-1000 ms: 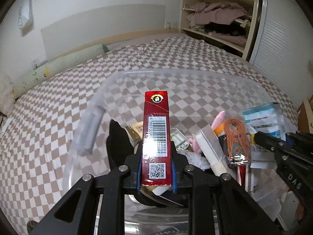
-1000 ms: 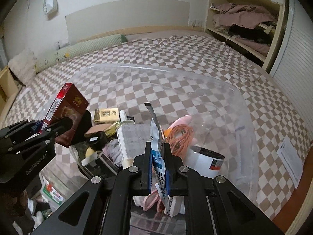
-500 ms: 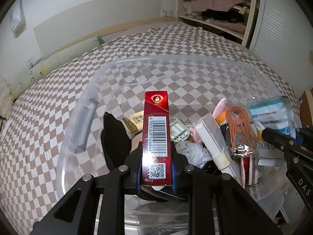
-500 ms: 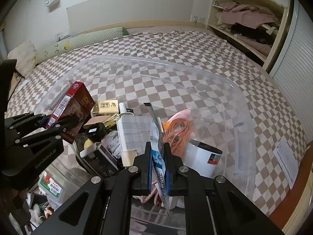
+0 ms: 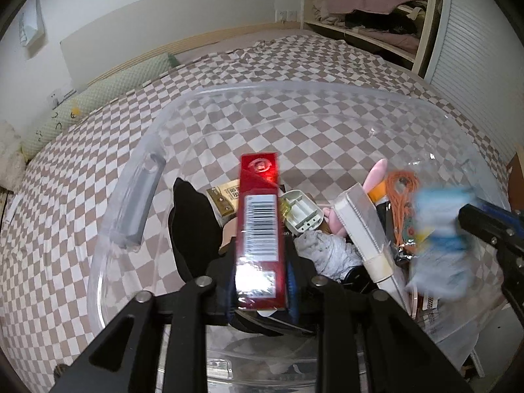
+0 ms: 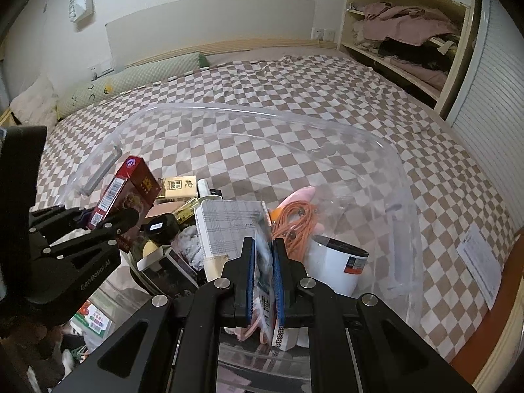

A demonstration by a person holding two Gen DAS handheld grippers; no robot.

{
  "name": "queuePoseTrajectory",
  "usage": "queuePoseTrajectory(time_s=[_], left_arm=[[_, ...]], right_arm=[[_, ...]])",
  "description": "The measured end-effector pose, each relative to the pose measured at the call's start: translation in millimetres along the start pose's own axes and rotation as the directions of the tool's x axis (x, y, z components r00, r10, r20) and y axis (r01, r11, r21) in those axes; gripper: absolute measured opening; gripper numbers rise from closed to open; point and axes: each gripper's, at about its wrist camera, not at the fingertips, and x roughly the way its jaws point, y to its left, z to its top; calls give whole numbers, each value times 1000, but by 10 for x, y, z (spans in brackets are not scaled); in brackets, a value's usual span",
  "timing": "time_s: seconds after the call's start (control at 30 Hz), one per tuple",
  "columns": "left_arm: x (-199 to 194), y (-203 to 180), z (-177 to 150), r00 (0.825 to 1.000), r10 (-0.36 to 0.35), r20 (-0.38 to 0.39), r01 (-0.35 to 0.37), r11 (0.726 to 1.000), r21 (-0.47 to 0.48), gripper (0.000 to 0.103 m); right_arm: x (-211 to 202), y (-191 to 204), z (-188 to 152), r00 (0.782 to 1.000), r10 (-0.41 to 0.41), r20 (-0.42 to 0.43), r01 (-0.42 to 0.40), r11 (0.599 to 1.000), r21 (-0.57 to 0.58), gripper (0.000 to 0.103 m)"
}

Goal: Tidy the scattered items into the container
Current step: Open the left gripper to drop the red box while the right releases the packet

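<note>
A clear plastic container (image 5: 229, 95) stands on the checkered bed and holds several items: an orange cable (image 6: 294, 219), a white cylinder (image 6: 337, 268), a notebook (image 6: 229, 226), a pink object, small boxes. My left gripper (image 5: 262, 281) is shut on a red box (image 5: 260, 226) and holds it over the container's near left part; it also shows in the right wrist view (image 6: 124, 193). My right gripper (image 6: 263, 271) holds a blue-and-white packet (image 6: 262, 262) between its jaws, which stand slightly parted; the packet is blurred in the left wrist view (image 5: 439, 242).
The bed (image 6: 327, 104) spreads behind the container, with a green bolster pillow (image 6: 131, 82) at the headboard. Open shelves with clothes (image 6: 402, 36) stand at the right. A paper sheet (image 6: 481, 262) lies at the bed's right edge. Clutter lies below on the near left.
Both grippers have moved closer over the container. The packet in my right gripper is now blurred and the jaws have parted a little. The red box stays gripped.
</note>
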Motion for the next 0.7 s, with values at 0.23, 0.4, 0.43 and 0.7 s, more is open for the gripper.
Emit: queuePoseTrajectory(time_s=[0.23, 0.4, 0.43, 0.7], left_arm=[[-38, -9, -7, 1000, 12, 12, -12, 1000, 7, 53], [-70, -24, -26, 1000, 17, 20, -18, 1000, 19, 63], [-75, -25, -28, 1000, 18, 19, -18, 1000, 20, 64], [-173, -26, -76, 999, 13, 32, -14, 999, 48, 81]], right_arm=[[31, -49, -7, 1000, 17, -26, -17, 999, 29, 11], [18, -41, -13, 1000, 7, -28, -7, 1000, 21, 11], [14, -39, -14, 1000, 6, -28, -5, 1000, 20, 11], [-23, -72, -53, 1000, -7, -24, 8, 1000, 27, 11]])
